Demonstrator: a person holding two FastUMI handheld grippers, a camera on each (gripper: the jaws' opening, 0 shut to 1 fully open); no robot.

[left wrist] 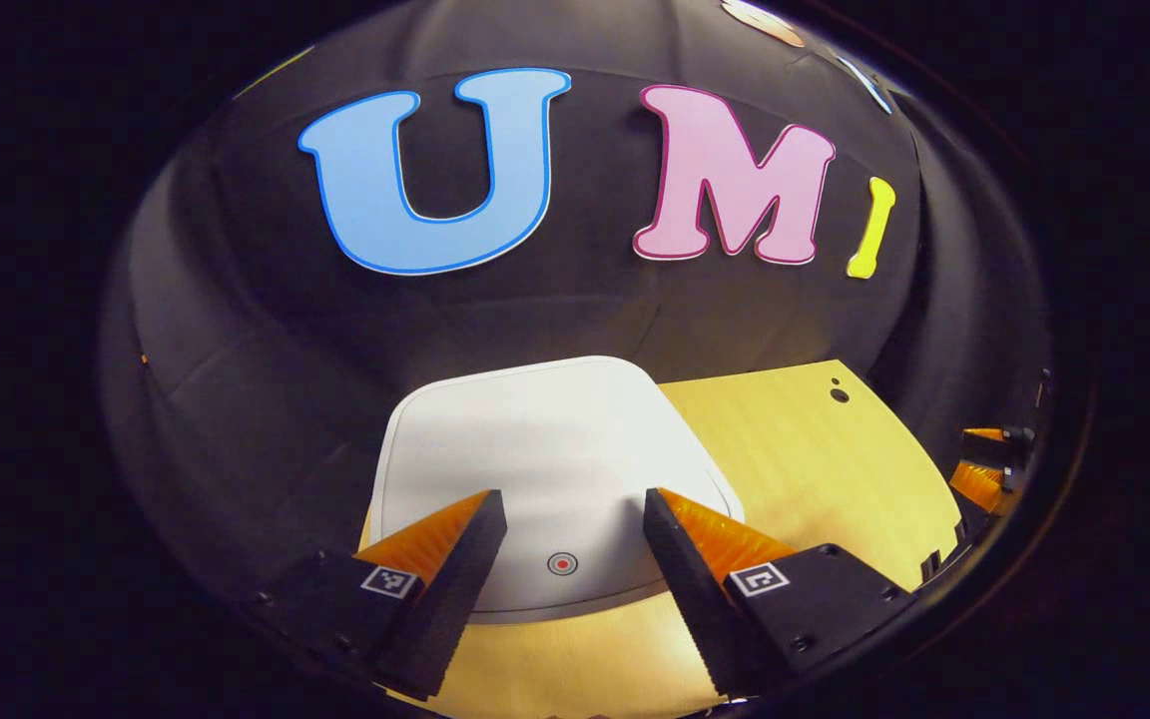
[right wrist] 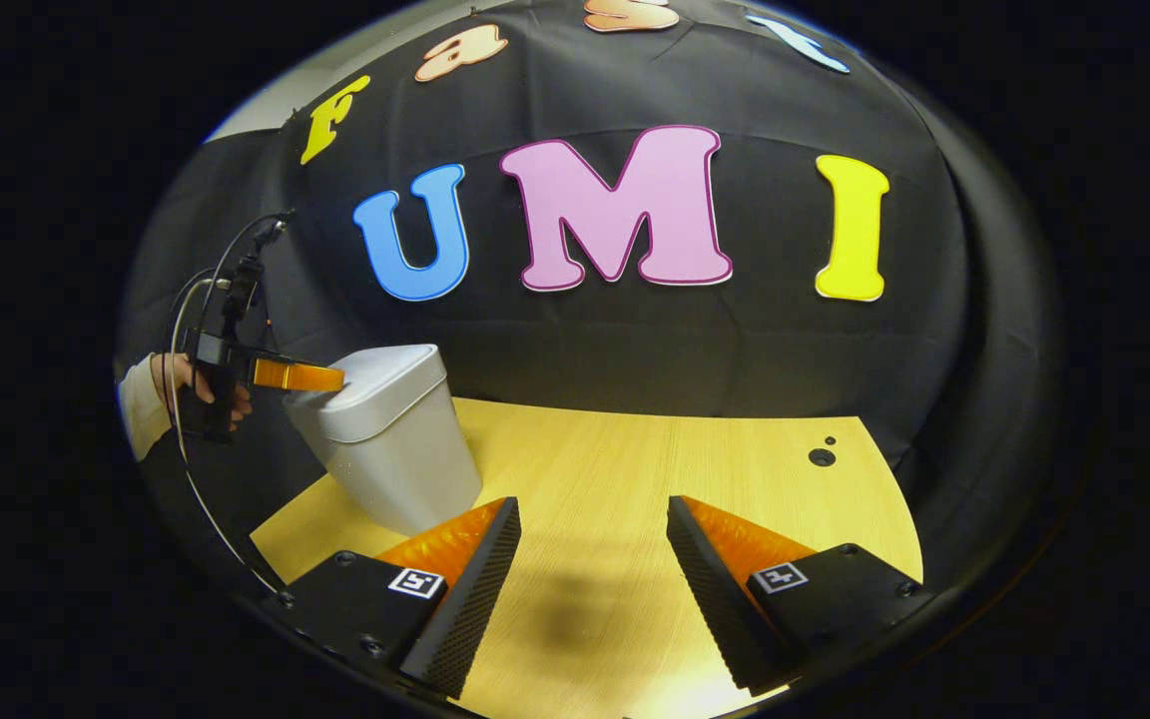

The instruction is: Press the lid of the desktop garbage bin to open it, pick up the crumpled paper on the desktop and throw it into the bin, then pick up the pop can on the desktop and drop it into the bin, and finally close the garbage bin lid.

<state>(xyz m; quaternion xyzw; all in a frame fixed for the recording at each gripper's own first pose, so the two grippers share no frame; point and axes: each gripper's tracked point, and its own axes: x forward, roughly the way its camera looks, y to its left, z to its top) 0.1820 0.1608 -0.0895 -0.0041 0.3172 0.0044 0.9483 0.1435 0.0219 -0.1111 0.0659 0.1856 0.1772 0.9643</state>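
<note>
Pale wooden desk (right wrist: 635, 479) | white plastic bin (right wrist: 390, 439), lid (left wrist: 545, 449) shut | my left claw (left wrist: 565, 519) apart above it, right claw (right wrist: 590, 539) apart, idle | every step left, I judge

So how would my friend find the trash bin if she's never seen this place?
Start at the yellow wooden desktop in front of the black cloth wall. Near its left end, as the right gripper view shows it, stands the garbage bin: pale grey, taller than wide, narrowing downward, with a smooth rounded lid bearing a small red dot.
</note>
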